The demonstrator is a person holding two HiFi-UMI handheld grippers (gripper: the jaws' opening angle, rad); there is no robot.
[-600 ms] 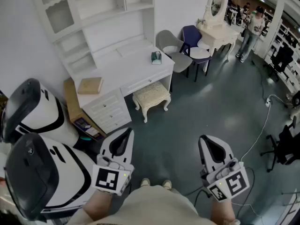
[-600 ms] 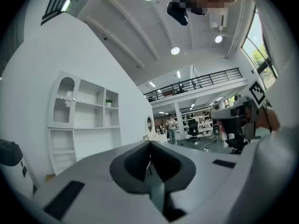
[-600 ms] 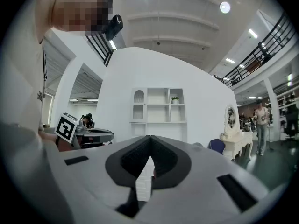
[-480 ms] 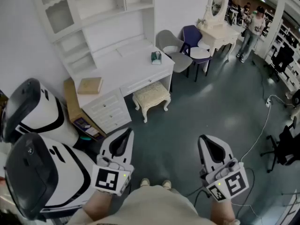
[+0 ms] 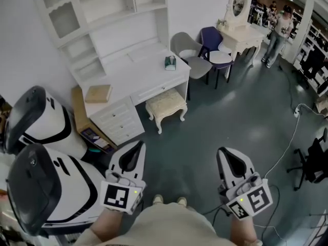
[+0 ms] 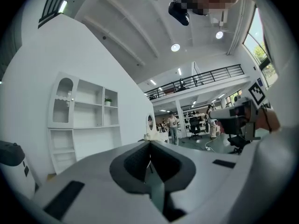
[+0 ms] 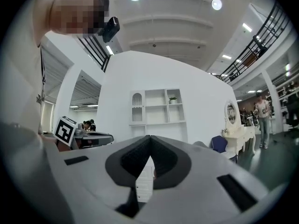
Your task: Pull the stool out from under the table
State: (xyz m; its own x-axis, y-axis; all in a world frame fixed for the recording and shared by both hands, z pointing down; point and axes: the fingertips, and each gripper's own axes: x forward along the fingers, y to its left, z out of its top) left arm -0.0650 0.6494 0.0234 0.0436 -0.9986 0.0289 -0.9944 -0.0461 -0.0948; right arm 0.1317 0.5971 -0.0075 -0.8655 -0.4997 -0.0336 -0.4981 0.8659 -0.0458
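Nothing of the task has moved since the earlier frame: both grippers hang where they were, and only the head has turned a touch, sliding the far right edge of the room across the picture. Nearest, the left gripper [image 5: 140, 144] and the right gripper [image 5: 221, 151] are held level in front of the person's body. Each has its jaws fully together with nothing between them, and both gripper views show the dark pads meeting at the tip with only the room beyond. Neither touches anything.

Across a stretch of bare floor [image 5: 205, 127], well apart from both grippers, the stool [image 5: 165, 103] stands partly tucked into the knee space of the white table [image 5: 134, 72]. Its cream padded seat and front legs are out in the open. It looks small and probably light, with a stiff carved frame that should slide readily on the smooth floor. The cushion is soft and would give under the pads, so the firm rail just below the seat's front edge, or a front leg, seems the better hold. The jaws would have to open first.

Farther off stand a grey chair [image 5: 185, 49], a navy chair [image 5: 209, 39] and a dressing table [image 5: 241, 35]
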